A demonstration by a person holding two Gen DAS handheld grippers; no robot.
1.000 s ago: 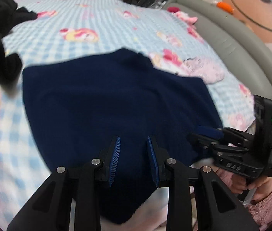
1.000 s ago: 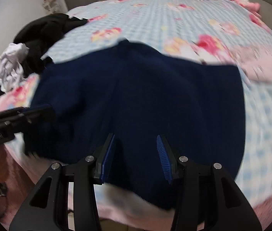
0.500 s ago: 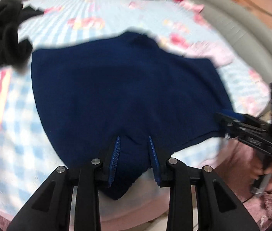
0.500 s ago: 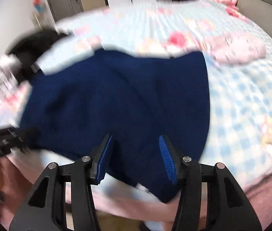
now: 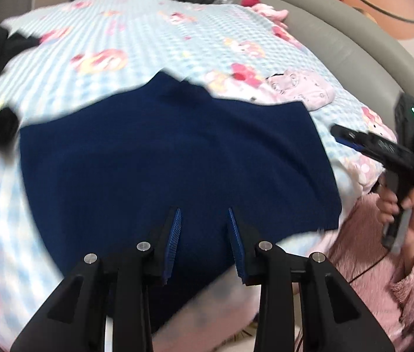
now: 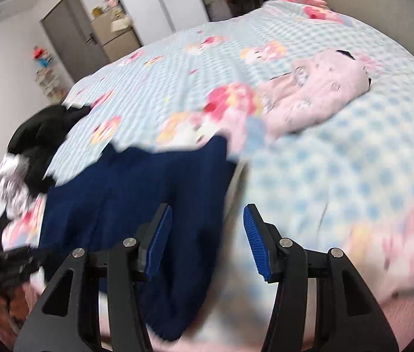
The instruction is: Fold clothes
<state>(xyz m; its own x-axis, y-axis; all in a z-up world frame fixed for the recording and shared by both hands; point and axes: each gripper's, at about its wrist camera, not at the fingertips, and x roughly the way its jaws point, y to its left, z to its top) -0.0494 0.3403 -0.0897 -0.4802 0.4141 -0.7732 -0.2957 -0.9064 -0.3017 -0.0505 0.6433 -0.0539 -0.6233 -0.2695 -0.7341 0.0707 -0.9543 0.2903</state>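
1. A navy garment [image 5: 177, 158] lies spread flat on the bed [image 5: 136, 44], filling the centre of the left wrist view; its near edge hangs over the bed's front edge at the lower middle of the frame.
2. The left gripper [image 5: 204, 214] hovers over that near edge, its fingers [image 5: 174, 228] opening, with navy cloth seen through the gap but not pinched.
3. The right gripper [image 6: 207, 214] sits at the garment's right edge in its own view; its fingers [image 6: 253, 234] are opening, nothing pressed between them, navy on the left and bare sheet on the right behind the gap.
4. In the left wrist view the right gripper [image 5: 350, 138] is at the right of the frame, held by a hand [image 5: 403, 205] in a pink sleeve [image 5: 394, 278], clear of the garment's right edge.
5. A pink garment [image 6: 318, 94] lies just beyond the navy one's far right corner.
6. Black clothes [image 6: 42, 135] are heaped at the left edge of the bed, near the navy garment's left corner.
7. The far half of the bed is open checked sheet.
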